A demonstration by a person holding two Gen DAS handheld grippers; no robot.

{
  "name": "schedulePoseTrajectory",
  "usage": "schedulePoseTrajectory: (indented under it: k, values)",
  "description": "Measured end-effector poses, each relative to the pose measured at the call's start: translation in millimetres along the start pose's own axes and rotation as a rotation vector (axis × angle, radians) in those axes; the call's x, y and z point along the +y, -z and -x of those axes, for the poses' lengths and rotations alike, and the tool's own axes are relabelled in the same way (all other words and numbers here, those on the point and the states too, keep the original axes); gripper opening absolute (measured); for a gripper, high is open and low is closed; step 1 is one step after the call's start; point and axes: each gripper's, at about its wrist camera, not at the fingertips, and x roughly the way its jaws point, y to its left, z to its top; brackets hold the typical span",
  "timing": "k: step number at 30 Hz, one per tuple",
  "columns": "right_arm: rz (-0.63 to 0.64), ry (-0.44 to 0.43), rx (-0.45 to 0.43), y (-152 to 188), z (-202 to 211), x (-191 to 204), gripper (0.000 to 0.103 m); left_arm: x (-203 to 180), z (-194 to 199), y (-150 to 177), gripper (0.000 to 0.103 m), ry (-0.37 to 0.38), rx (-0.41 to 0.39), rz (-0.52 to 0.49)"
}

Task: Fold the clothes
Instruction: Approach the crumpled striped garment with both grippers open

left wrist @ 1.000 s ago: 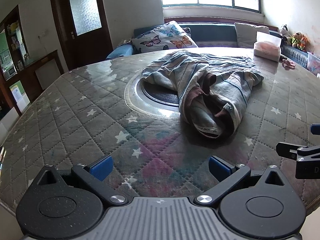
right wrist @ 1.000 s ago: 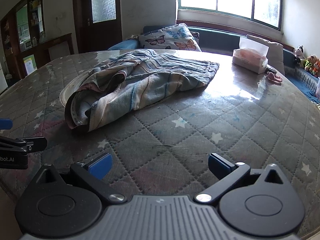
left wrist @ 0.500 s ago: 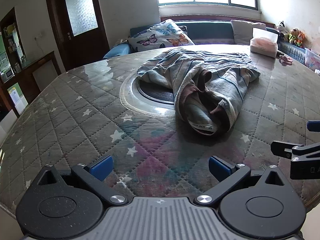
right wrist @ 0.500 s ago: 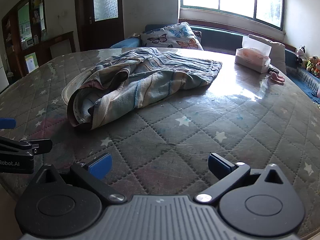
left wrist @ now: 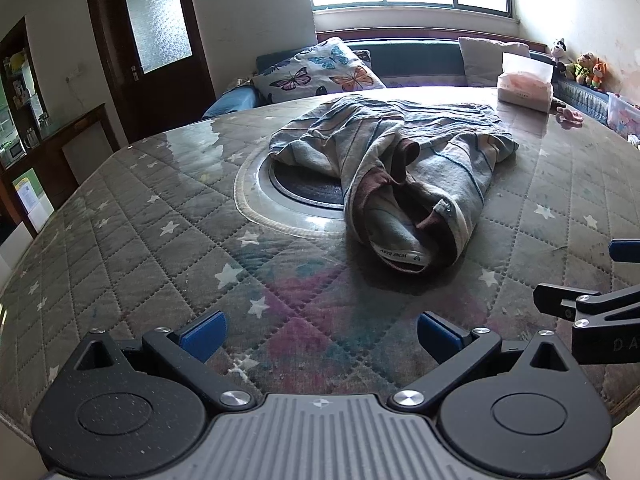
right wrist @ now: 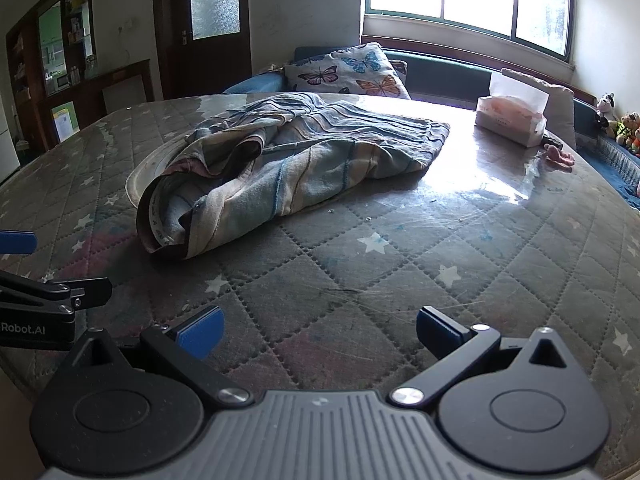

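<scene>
A crumpled striped garment (left wrist: 404, 168) in blue, grey and brown lies bunched in the middle of the round quilted table (left wrist: 168, 248), partly over a round inset plate (left wrist: 304, 190). Its waistband opening with a white label faces the near edge. In the right wrist view the same garment (right wrist: 288, 160) lies ahead and to the left. My left gripper (left wrist: 320, 334) hovers open over the near table edge, short of the garment, nothing between its blue pads. My right gripper (right wrist: 318, 330) is also open and empty, to the right of the left one.
A tissue box (right wrist: 512, 120) and a small pink item (right wrist: 558, 156) sit at the table's far right. Behind the table runs a bench with a butterfly cushion (left wrist: 320, 68) under the window. A dark door and shelves stand at the left.
Both grippers have edged forward toward the garment, which now looks slightly larger and nearer. Both stay open. The garment itself has not moved.
</scene>
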Motion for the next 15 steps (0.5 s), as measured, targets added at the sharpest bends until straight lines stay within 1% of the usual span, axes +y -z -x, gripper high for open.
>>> schedulePoseTrajectory:
  k: [15]
  values:
    - [0.003,0.001,0.01,-3.6,-5.1,0.7,0.103,-0.2,-5.2,-4.1,0.103,0.012,0.004,-0.005]
